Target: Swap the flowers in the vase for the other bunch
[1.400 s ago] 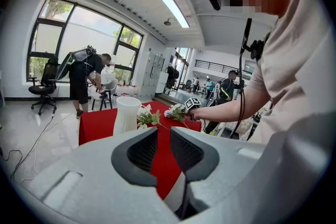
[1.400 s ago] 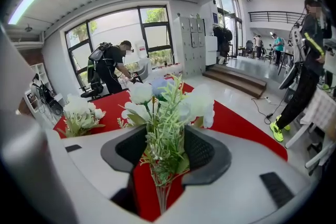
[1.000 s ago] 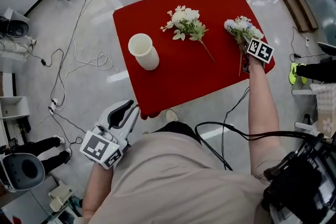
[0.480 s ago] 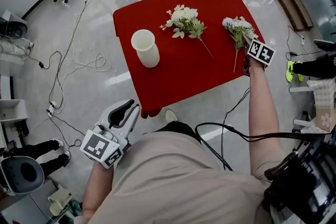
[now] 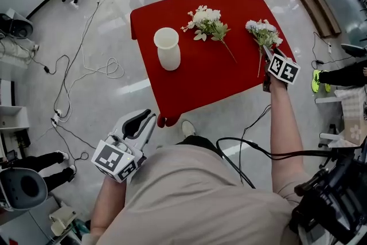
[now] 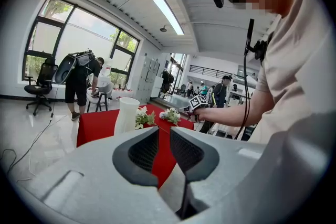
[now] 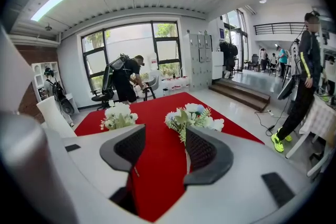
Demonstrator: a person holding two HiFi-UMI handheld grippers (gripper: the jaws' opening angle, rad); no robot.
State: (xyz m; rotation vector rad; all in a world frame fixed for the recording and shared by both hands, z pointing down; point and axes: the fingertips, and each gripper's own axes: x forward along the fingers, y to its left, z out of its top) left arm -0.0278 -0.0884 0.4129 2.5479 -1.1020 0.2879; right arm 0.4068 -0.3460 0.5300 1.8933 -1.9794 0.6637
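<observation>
Vase, head view: white vase (image 5: 167,50), upright and empty, on the left part of the red table (image 5: 195,80).
White bunch, head view: white bunch (image 5: 207,21) lying flat on the table, right of the vase and a bit further away, not touching it.
Blue and white bunch, head view: blue and white bunch (image 5: 264,33) lying flat near the table's right edge, with its thin stem (image 5: 261,63) running back to the right gripper (image 5: 268,60).
Left gripper, head view: left gripper (image 5: 146,120) off the table, down by the person's side, well apart from the vase.
Left gripper, left gripper view: jaws of the left gripper (image 6: 164,131) nearly together, only a thin gap, nothing in it.
Table, left gripper view: far past the jaws, with vase (image 6: 126,115), white bunch (image 6: 143,117) and blue and white bunch (image 6: 171,114) in a row from left to right.
Right gripper, right gripper view: jaws of the right gripper (image 7: 165,134) about half open, just been closing a little.
Stem, right gripper view: stem (image 7: 187,157) between the jaws, close beside the right pad; left pad (image 7: 128,148) well clear of it, so no squeeze on it.
Flowers, right gripper view: blue and white bunch (image 7: 193,115) just past the right jaw, white bunch (image 7: 118,115) further left on the red table.
</observation>
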